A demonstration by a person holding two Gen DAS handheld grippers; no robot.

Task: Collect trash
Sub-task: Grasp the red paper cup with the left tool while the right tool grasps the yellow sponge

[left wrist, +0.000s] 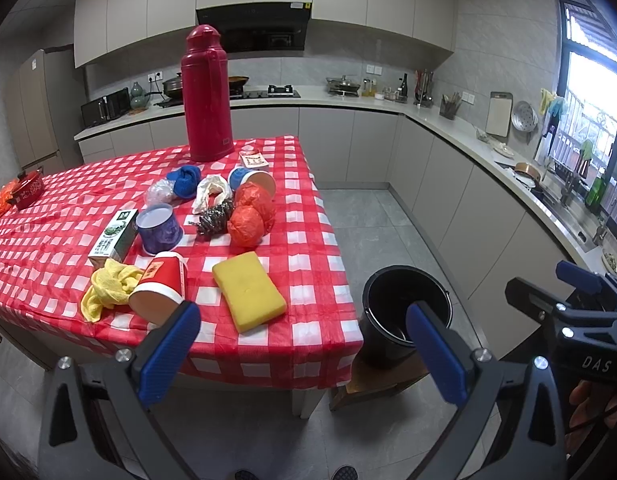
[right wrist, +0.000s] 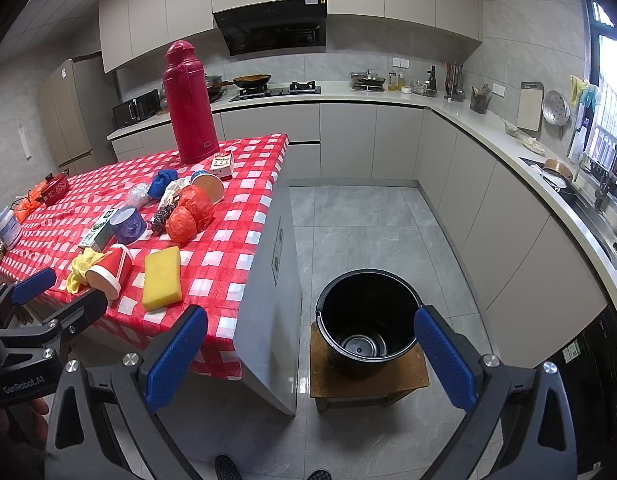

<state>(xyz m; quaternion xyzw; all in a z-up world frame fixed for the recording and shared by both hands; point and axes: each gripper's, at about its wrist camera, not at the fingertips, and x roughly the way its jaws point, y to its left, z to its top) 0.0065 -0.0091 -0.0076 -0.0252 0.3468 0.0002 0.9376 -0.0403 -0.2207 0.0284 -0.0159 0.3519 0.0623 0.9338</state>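
Observation:
A table with a red checked cloth (left wrist: pixel 308 240) (right wrist: pixel 244 216) holds trash: a red paper cup (left wrist: pixel 160 284) (right wrist: pixel 108 272) on its side, a purple cup (left wrist: pixel 159 229), a blue-and-tan cup (left wrist: pixel 252 180), two orange crumpled bags (left wrist: pixel 248 224) (right wrist: pixel 184 220), a milk carton (left wrist: pixel 114 236) and a clear plastic wad (left wrist: pixel 159 192). A black bucket (left wrist: pixel 404 312) (right wrist: pixel 368 316) stands empty on a wooden stool (right wrist: pixel 368 376) right of the table. My left gripper (left wrist: pixel 304 340) is open and empty before the table's near edge. My right gripper (right wrist: pixel 310 344) is open and empty, near the bucket.
A yellow sponge (left wrist: pixel 248 292) (right wrist: pixel 162 278), a yellow cloth (left wrist: pixel 108 286), a blue cloth (left wrist: pixel 184 180), a steel scourer (left wrist: pixel 214 220) and a tall red thermos (left wrist: pixel 206 96) (right wrist: pixel 188 104) are also on the table. Kitchen counters (right wrist: pixel 508 132) run along the back and right.

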